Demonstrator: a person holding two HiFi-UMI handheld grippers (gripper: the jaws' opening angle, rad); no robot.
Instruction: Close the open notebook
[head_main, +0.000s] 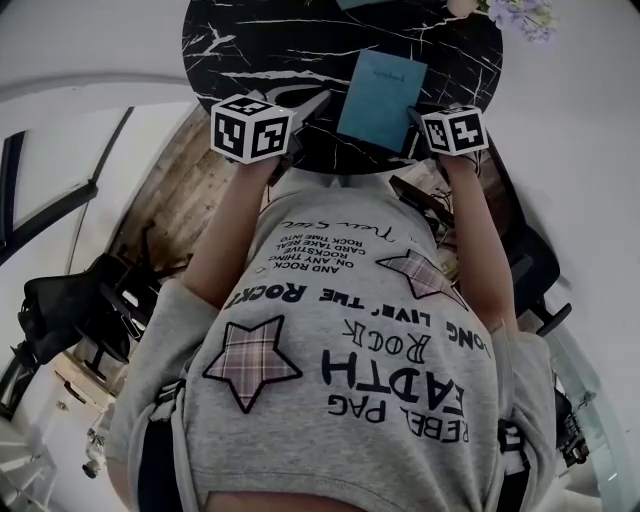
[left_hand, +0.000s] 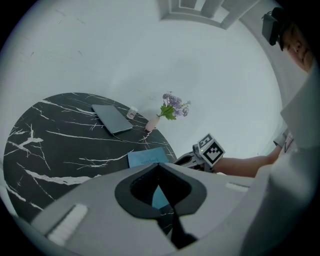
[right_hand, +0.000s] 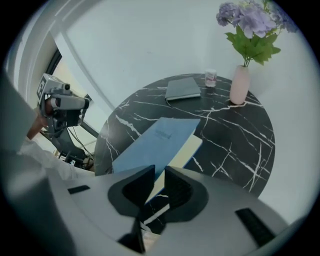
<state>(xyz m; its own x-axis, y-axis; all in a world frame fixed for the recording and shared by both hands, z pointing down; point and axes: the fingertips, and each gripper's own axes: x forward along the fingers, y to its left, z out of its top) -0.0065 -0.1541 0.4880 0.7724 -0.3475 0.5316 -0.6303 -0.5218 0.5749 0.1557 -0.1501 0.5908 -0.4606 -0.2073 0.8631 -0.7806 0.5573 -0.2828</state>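
Observation:
A blue notebook (head_main: 380, 95) lies near the front edge of the round black marble table (head_main: 280, 50). In the right gripper view its blue cover (right_hand: 155, 145) stands tilted over a cream page (right_hand: 187, 150). The cover's near edge runs into the narrow gap of my right gripper (right_hand: 157, 172), which is shut on it. That gripper (head_main: 418, 122) sits at the notebook's near right corner. My left gripper (left_hand: 159, 166) is shut and holds nothing. It hovers over the table's near edge, left of the notebook (left_hand: 147, 157).
At the back of the table lie a closed grey book (right_hand: 182, 88), a small cup (right_hand: 210, 77) and a pink vase (right_hand: 240, 84) of purple flowers (right_hand: 250, 25). The person's grey printed shirt (head_main: 350, 380) fills the lower head view. White walls surround the table.

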